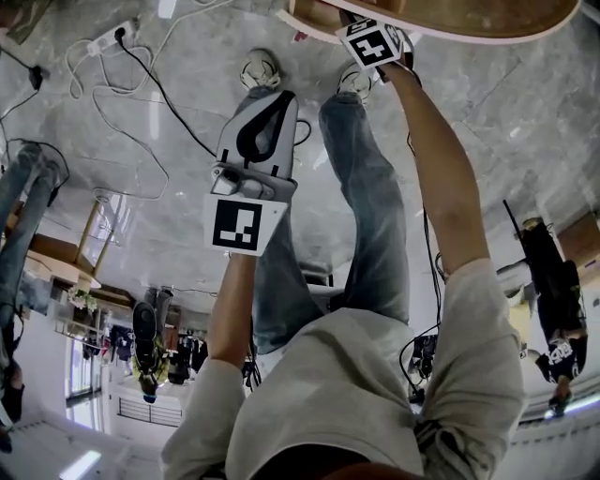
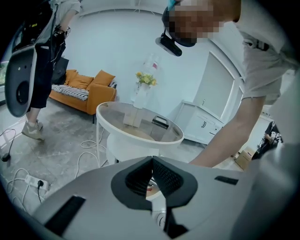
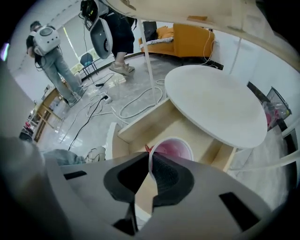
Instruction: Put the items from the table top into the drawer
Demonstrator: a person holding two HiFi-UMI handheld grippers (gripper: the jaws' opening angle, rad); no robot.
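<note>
Grips, in the right gripper [image 3: 150, 163], the thin rim of a white round cup with a pink inside [image 3: 174, 149]: jaws pressed together on the cup wall, mouth of the cup turned toward the camera. Holds that cup over the open pale plywood drawer [image 3: 140, 125], which juts toward 8 o'clock from under a round white lower shelf [image 3: 215, 101]. Shows, at 12 o'clock above all this, the underside of the wooden table top [image 3: 187, 11]. Cannot tell whether the cup's base touches the drawer floor.

Carries nothing in the left gripper [image 2: 152, 160]: black ribbed pads [image 2: 171, 176] meeting at the tips, nothing pinched between them. Points, in the left gripper view, toward a round white-rimmed glass-topped table [image 2: 105, 115] at 12 o'clock, with a clear vase of yellow flowers [image 2: 143, 86] and a small dark block [image 2: 160, 122] on it. Shows a bare forearm [image 2: 229, 140] slanting in from 2 o'clock.

In the head view, places the left gripper at 11 o'clock of centre, over legs in blue jeans [image 1: 375, 206] and a grey marble floor [image 1: 187, 75]. Puts the right gripper's marker cube [image 1: 375, 42] at 12 o'clock, tight against the table's wooden rim, jaws hidden there. Shows loose white cables [image 1: 112, 122] at 10 o'clock.
</note>
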